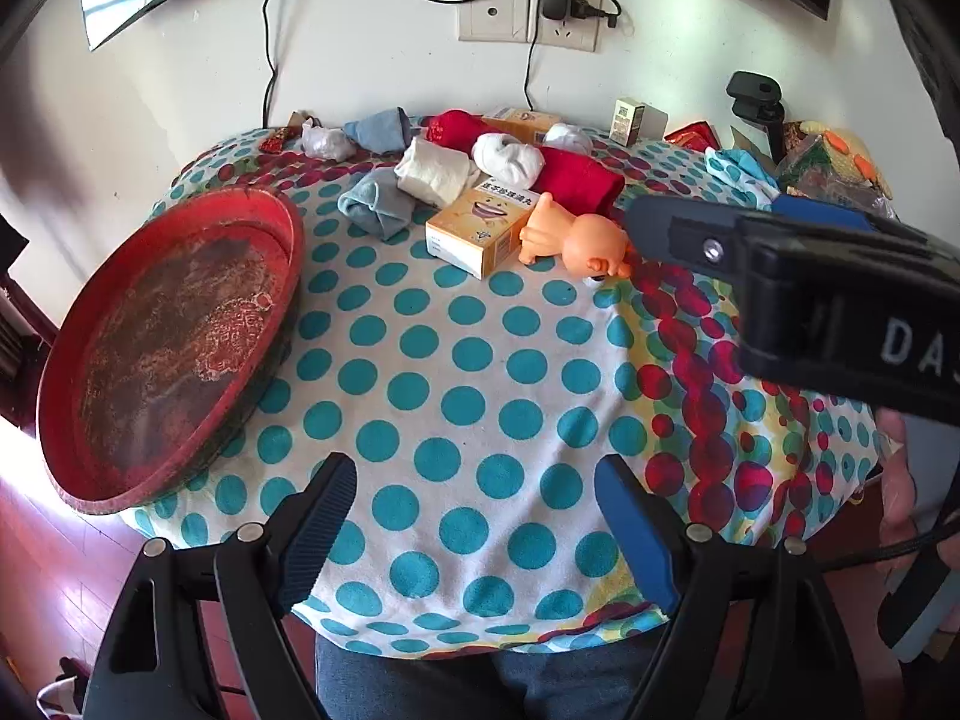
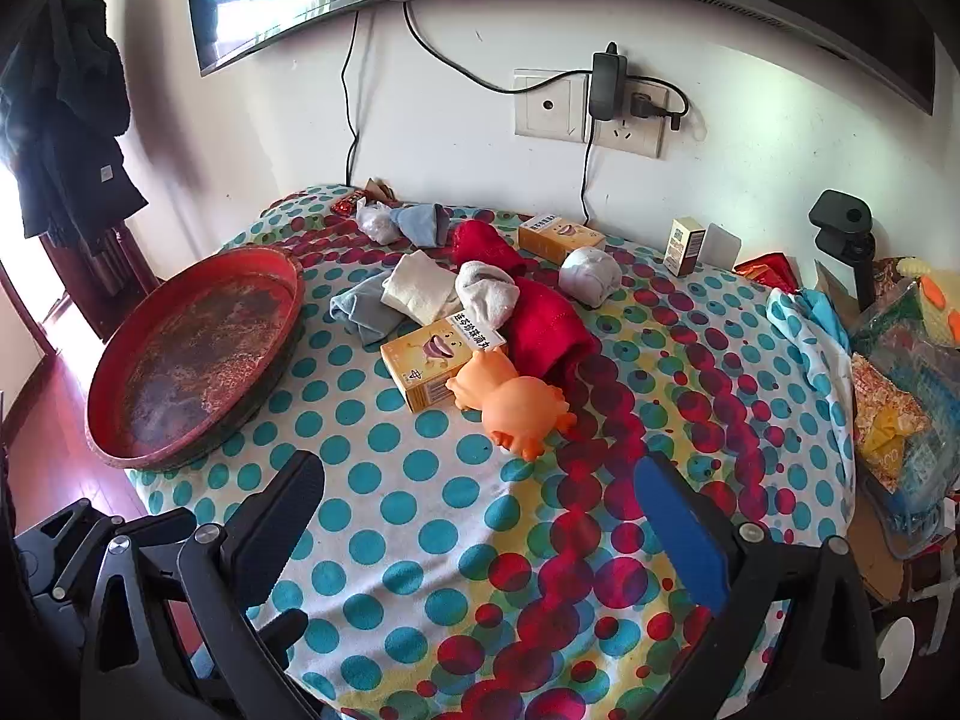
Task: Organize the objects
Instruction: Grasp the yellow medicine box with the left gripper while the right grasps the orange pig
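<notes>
Desk (image 2: 456,516): round, under a cloth of teal and red dots, against a white wall.
Tray (image 2: 180,414): one, red and round with a worn, mottled floor — nothing lies in it; it sits at about 9 o'clock on the desk, its rim overhanging the edge.
Yellow boxes: two — the near box (image 2: 429,363) just past the desk's centre, the far box (image 2: 555,237) toward 12 o'clock.
Rubber toy (image 2: 510,405): one, orange, lying on its side at the centre, touching the near box.
Rolled socks: about eight in a loose heap from the centre toward 12 o'clock — two red, two blue-grey, one cream, three white or pale grey; the exact count is hard to fix where they overlap.
Small carton (image 2: 684,246): one, upright at about 1 o'clock.
Bags (image 2: 900,396): a cluttered pile at 3 o'clock, contents unclear.
Left gripper (image 1: 474,534): spread wide, nothing between its fingers, over the desk's 6 o'clock edge.
Right gripper (image 2: 480,528): spread wide and empty, pointing down at the cloth just short of the toy.
</notes>
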Demonstrator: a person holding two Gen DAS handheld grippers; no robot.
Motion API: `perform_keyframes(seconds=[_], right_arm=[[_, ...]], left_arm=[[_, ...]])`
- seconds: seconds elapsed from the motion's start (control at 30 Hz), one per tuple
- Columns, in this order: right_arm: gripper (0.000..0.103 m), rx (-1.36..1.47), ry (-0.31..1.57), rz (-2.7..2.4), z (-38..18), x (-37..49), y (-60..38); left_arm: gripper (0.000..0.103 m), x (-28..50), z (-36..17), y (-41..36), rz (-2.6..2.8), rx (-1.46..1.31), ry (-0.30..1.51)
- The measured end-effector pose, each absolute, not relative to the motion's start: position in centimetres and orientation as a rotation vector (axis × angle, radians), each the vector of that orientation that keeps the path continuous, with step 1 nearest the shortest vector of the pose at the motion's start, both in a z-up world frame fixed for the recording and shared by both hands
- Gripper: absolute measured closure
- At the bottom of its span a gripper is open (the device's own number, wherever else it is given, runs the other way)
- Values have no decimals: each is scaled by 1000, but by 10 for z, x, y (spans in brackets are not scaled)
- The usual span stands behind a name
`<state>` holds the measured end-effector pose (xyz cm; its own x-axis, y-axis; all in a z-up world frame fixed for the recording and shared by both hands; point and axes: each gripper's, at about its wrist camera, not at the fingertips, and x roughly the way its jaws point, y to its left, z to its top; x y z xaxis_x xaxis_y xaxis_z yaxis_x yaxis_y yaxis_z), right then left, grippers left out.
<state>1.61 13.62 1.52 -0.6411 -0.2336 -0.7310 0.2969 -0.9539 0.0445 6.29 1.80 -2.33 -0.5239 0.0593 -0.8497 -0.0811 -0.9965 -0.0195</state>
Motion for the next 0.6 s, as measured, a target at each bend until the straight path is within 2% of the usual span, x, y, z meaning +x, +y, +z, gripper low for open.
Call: perform_keyframes(seconds=[0.23,0.4,0.6], right_arm=[[0,1143,142,-2589,8,16,137],[0,1143,152,-2554,2,13,134],[4,1146,155,-2528,-5,7,133]], left_arm=[[19,59,-25,15,2713,-1477,118],[19,52,-25,10,2714,-1458,109],[19,40,-26,9,2711,-1423,148]])
